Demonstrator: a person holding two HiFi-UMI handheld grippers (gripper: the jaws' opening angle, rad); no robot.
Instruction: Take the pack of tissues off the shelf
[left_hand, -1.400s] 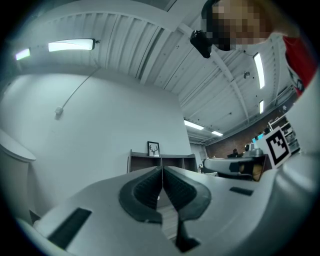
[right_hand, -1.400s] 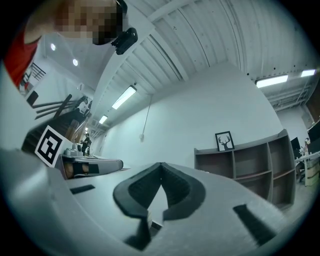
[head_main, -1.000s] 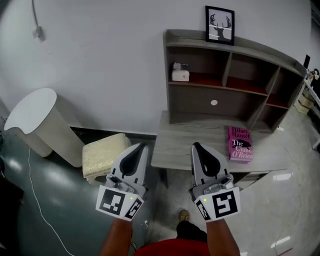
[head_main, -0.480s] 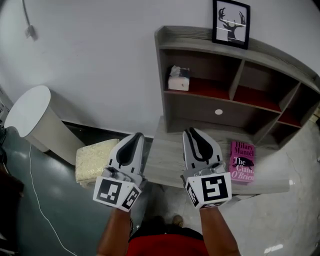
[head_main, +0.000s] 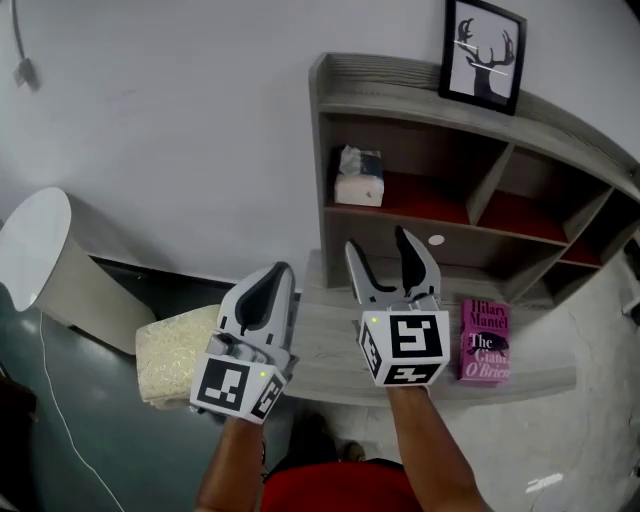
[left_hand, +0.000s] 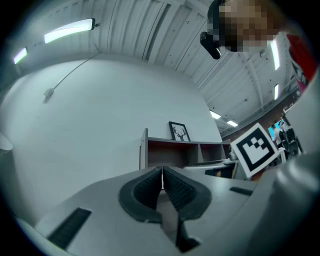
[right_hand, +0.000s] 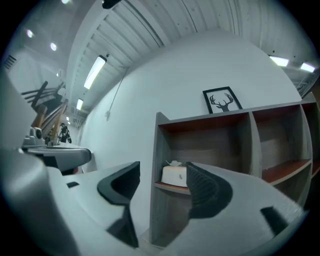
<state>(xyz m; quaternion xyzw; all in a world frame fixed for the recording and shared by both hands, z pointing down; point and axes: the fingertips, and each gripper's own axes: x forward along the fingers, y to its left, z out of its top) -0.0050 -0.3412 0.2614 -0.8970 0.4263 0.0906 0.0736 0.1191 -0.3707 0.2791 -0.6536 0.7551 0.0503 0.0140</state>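
right tool (head_main: 377, 240): you are opening its jaws (shut a second ago) with nothing between them, likely readying the grab.
left tool (head_main: 282, 272): you are holding it closed and empty.
pack of tissues (head_main: 359, 180): sitting in the shelf's (head_main: 420, 100) upper left compartment, well beyond the right tool, lining up between its jaws.

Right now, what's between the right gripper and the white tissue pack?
Nothing, just air: in the right gripper view the white tissue pack shows unobstructed through the gap of the right gripper, its empty fingers opening.
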